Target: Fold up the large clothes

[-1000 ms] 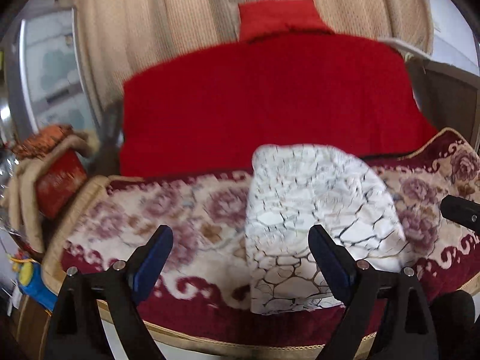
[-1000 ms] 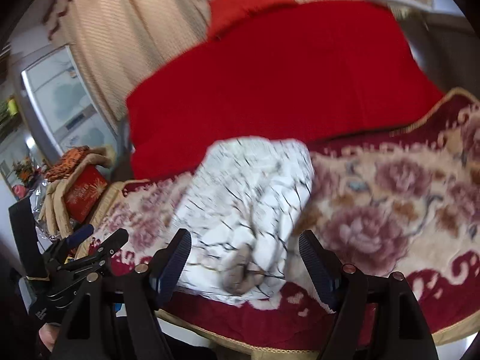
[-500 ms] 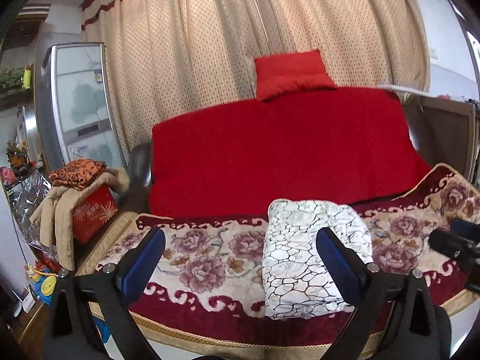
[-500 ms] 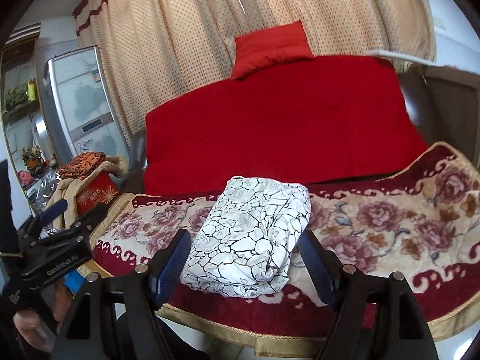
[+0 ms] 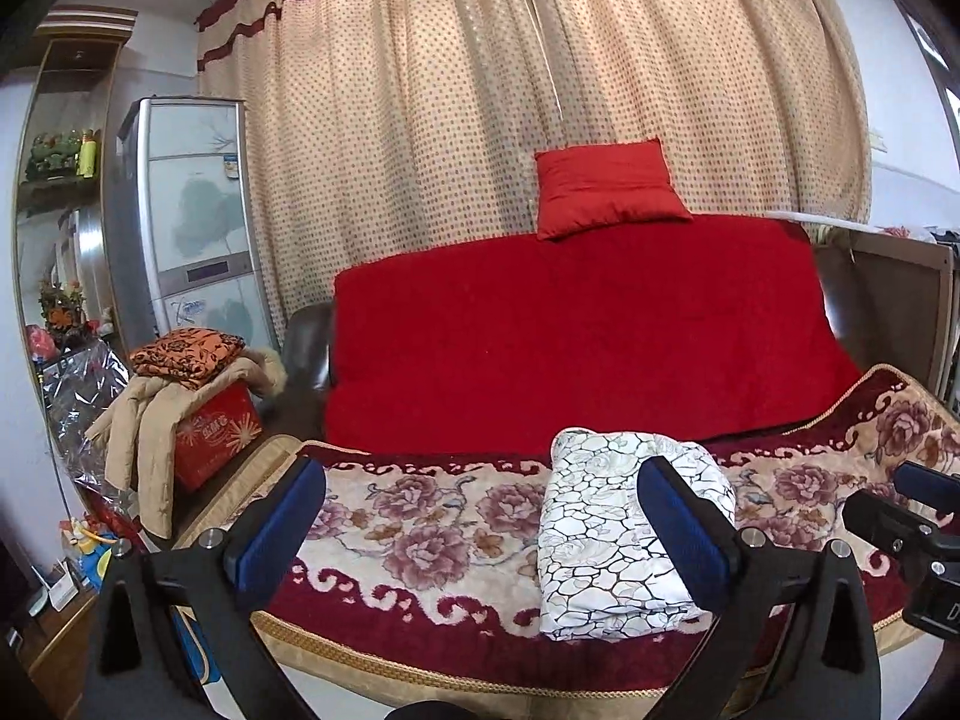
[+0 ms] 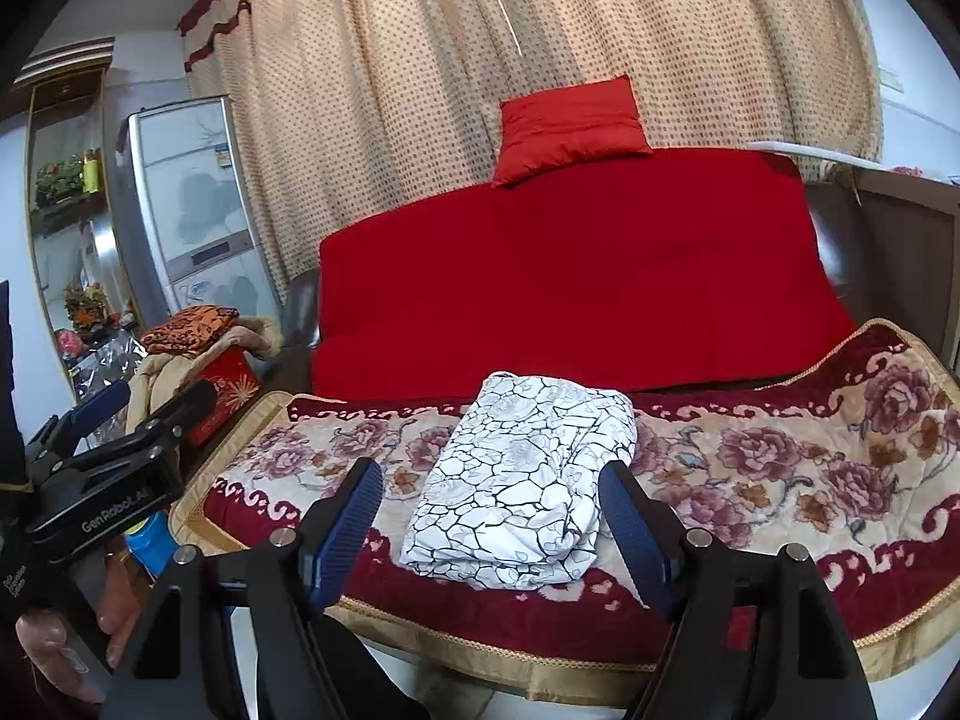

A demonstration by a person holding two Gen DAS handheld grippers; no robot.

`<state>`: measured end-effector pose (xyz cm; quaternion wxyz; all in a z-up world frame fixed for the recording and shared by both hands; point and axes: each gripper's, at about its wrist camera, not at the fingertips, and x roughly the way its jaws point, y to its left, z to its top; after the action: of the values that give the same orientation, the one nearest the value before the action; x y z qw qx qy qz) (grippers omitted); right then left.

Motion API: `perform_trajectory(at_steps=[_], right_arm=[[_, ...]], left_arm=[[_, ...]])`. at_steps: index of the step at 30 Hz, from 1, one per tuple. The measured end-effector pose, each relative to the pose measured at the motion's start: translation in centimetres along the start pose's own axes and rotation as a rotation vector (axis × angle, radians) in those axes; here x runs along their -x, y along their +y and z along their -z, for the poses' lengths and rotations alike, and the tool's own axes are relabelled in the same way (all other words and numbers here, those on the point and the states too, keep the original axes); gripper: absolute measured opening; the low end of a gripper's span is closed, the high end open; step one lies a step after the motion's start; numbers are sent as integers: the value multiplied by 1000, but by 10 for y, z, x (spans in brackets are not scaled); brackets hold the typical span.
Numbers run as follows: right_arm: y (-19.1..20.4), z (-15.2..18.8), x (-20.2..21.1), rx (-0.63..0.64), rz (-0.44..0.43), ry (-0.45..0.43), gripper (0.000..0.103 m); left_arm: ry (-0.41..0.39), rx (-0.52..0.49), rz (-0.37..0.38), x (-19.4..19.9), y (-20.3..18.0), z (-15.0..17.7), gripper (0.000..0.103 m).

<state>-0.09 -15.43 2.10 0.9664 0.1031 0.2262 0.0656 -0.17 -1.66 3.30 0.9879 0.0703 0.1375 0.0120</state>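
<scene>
Item: white crackle-print garment (image 6: pixel 522 492), folded bundle, lower centre of frame on floral blanket (image 6: pixel 810 456). Left gripper (image 5: pixel 480 531) & right gripper (image 6: pixel 491 531): fingers wide, empty, now pulled back vs 1 s ago. Fold looks complete.

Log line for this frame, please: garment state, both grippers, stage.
garment: folded white crackle-print bundle lying on floral blanket | left gripper: open, empty | right gripper: open, empty, clear of bundle | stage: fold looks done
</scene>
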Motion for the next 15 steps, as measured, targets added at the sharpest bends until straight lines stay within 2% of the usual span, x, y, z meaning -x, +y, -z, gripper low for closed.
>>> perform_trajectory(at_steps=[15], right_arm=[[12, -4, 15, 22, 3, -24, 79]], left_arm=[[-68, 5, -37, 30, 11, -7, 103]])
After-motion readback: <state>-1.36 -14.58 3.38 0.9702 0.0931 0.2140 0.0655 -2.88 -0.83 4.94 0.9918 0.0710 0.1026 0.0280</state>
